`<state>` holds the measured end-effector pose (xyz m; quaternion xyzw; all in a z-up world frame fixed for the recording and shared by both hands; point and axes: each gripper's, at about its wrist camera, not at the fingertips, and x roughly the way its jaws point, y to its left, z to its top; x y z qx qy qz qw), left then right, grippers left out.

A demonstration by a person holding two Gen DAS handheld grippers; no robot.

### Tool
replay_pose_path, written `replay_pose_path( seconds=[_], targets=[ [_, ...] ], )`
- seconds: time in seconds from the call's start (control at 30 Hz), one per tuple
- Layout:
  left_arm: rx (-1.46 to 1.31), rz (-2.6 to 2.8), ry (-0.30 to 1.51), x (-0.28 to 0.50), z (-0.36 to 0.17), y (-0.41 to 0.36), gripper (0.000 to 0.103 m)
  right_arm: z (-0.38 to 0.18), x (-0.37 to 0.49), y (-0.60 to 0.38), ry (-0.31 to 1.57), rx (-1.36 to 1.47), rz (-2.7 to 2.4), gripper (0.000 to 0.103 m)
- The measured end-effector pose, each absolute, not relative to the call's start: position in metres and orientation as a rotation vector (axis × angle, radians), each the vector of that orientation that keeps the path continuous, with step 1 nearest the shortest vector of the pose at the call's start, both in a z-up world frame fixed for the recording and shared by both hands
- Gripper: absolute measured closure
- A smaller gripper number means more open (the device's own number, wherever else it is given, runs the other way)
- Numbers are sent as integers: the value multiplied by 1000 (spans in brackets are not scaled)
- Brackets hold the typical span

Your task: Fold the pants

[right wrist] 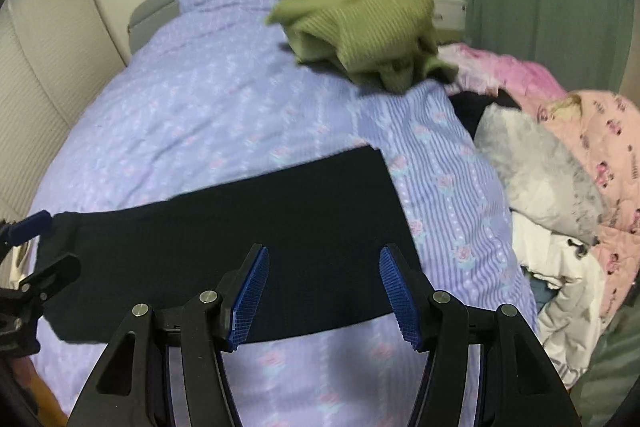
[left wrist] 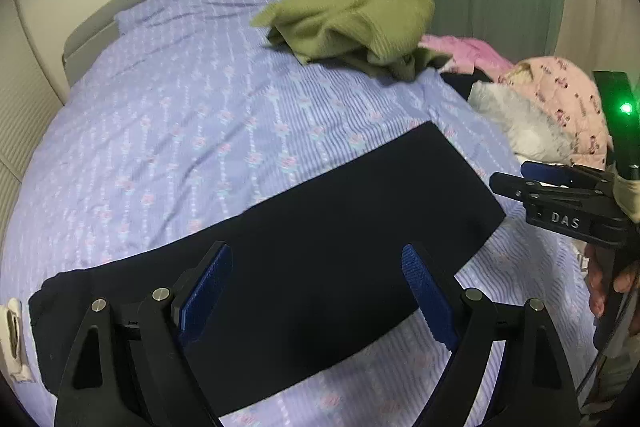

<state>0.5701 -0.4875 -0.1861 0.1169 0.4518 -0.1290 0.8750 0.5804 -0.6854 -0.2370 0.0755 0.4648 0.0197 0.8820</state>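
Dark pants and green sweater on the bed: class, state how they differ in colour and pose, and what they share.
The dark pants are navy-black; the green sweater is olive. The pants lie flat and smooth in a long strip; the sweater sits crumpled in a heap. Both rest on the lilac bedspread, untouched by either gripper.

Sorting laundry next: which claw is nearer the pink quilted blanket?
Right. The right claw hangs just short of the pink quilted blanket, over the pants' right end; the left claw sits farther left above them.
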Motion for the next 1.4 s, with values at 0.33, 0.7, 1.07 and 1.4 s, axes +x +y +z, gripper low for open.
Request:
replay_pose_path(
  seconds=[0.33, 0.7, 1.07, 1.4],
  targets=[
    [306, -283, 1007, 597, -228, -530, 16, -308, 642, -731, 1071, 258, 64, 33],
    [288, -267, 1069, 612, -256, -532, 16, -346, 668, -746, 1134, 284, 66, 32],
    [249, -295, 1088, 610, -254, -527, 16, -354, 666, -766, 1180, 436, 156, 66],
    [250, -296, 1074, 596, -243, -511, 16, -335, 661, -749, 1137, 406, 84, 90]
  ],
)
